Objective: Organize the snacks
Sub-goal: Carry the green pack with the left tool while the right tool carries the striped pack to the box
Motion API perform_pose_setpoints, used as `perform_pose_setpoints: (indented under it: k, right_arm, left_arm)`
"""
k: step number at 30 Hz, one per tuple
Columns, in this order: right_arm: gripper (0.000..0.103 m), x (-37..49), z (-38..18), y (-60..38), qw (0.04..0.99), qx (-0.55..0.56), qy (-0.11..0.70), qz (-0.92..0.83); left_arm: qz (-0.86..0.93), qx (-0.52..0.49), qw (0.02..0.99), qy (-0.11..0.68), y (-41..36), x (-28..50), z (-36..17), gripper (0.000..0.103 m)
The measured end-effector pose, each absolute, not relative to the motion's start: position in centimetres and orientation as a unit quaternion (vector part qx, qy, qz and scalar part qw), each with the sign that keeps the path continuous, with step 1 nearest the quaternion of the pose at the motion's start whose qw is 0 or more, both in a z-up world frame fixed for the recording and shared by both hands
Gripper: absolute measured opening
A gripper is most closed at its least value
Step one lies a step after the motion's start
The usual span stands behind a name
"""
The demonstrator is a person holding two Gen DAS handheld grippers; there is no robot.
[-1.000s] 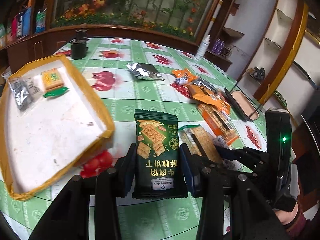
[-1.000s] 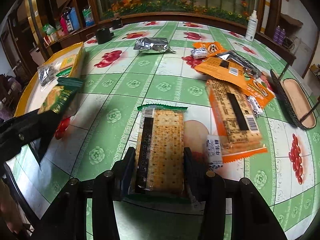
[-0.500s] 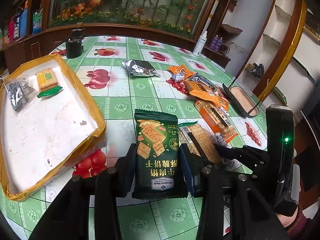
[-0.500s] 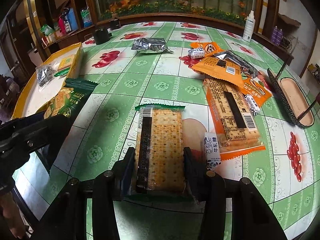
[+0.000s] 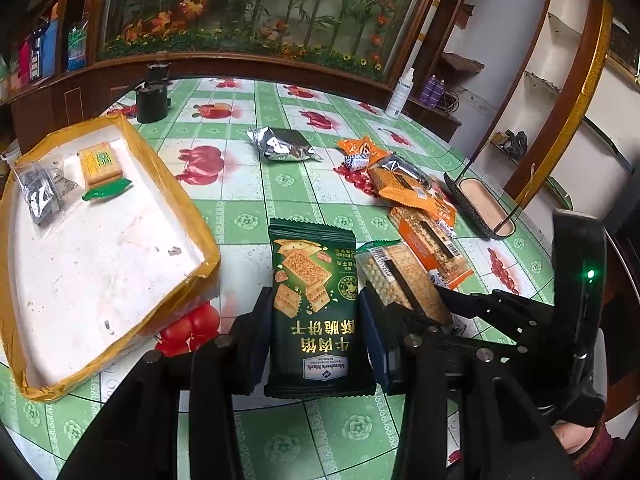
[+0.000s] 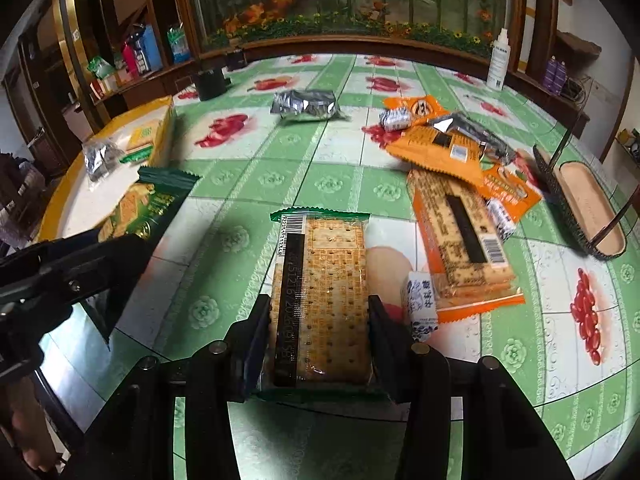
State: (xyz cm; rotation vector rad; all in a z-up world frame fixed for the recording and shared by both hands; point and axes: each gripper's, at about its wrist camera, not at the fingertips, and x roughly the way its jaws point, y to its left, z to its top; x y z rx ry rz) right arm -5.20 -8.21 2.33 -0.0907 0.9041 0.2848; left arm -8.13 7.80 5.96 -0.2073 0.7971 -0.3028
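the left hand-held gripper (image 5: pixel 316 332) is clenched on a dark green biscuit packet (image 5: pixel 314 304), its two fingers pressed against the packet's long sides, the packet held above the tabletop (image 5: pixel 248 208) just right of the tray's near corner. the right hand-held gripper (image 6: pixel 320 336) grips a clear cracker pack with a green edge (image 6: pixel 320 292) the same way, barcode end pointing away, and it sits just right of the left one, well right of the tray. the tray (image 5: pixel 200 240), a shallow white box with a yellow-orange rim, lies on the tabletop to the left; at its far end rest a small yellow cracker pack (image 5: pixel 98 162), a green wrapper (image 5: pixel 106 191) and a grey sachet (image 5: pixel 38 196). right of the tray and beyond the held cracker pack lies an orange-edged cracker pack (image 6: pixel 460 240), with a small blue-and-white candy (image 6: pixel 420 300) touching its near left side. farther out, orange snack packets (image 6: pixel 440 148) overlap in a pile with a silver-black wrapper (image 6: pixel 472 136) on top. a dark woven basket (image 6: pixel 580 208) stands at the far right of the tray. past the tray's far right corner lies a crumpled silver foil bag (image 5: pixel 280 144), and beyond the tray a black cup (image 5: pixel 151 98) and a white spray bottle (image 5: pixel 400 94) near the tabletop's far edge.
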Motion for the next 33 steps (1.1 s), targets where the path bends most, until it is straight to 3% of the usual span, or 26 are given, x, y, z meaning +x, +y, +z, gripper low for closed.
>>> perform_pose_setpoints:
  k: [16, 33]
  right_arm:
    - [0.05, -5.3, 5.8, -7.2, 0.893, -0.019, 0.412, 0.178]
    - [0.051, -4.0, 7.3, -2.1, 0.882, -0.037, 0.411, 0.227]
  left_arm:
    - [-0.108, -0.135, 0.924, 0.342, 13.2, -9.0, 9.1, 0.041]
    - [-0.049, -0.181, 0.926, 0.328, 20.0, -9.3, 8.8, 0.041]
